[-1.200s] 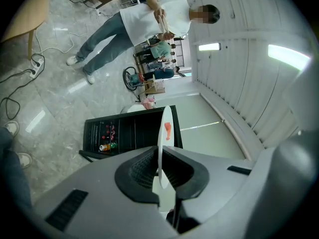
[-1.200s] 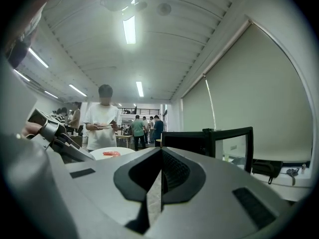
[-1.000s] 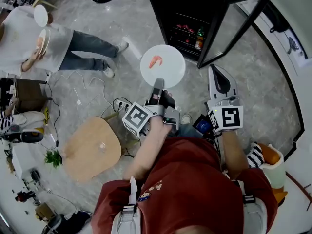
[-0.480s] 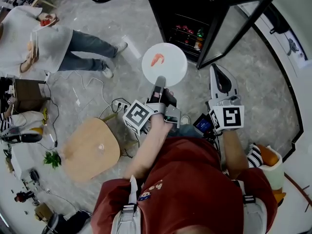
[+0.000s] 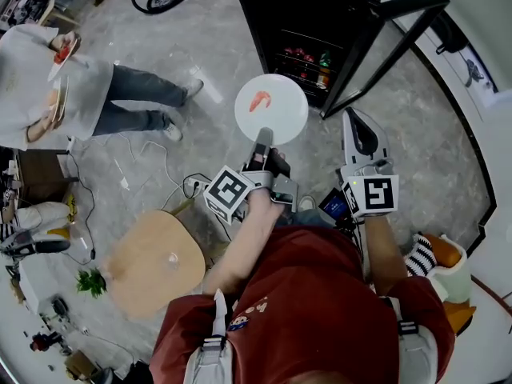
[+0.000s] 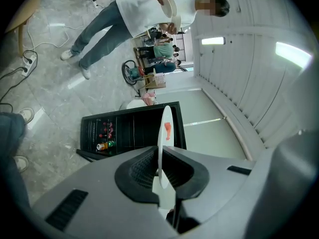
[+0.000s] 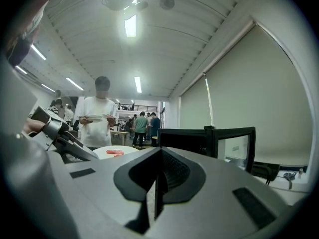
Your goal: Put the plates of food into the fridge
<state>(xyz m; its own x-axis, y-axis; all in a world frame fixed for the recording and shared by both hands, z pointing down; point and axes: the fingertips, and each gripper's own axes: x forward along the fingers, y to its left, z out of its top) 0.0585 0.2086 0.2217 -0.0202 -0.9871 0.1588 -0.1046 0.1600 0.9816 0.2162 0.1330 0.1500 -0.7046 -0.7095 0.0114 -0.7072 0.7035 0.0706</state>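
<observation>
Carrying step: the right gripper (image 5: pixel 357 126), centre right, sits closed and empty; the left gripper (image 5: pixel 261 141) pinches the rim of the round white plate (image 5: pixel 278 106), mid-frame; next, probably, slide it level into the open black fridge (image 5: pixel 308 30), upper centre.

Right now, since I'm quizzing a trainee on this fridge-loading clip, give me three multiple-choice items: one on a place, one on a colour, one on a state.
1. Where is the plate?
A. on a counter
B. in the left gripper
C. in a sink

2. What colour is the food on it?
A. green
B. pinkish orange
C. black

3. How is the fridge door?
A. open
B. shut
C. taken off

Answers:
1 B: the jaws clamp its rim.
2 B: one pinkish-orange piece lies on the white plate.
3 A: it swings outward and the shelves show.
</observation>
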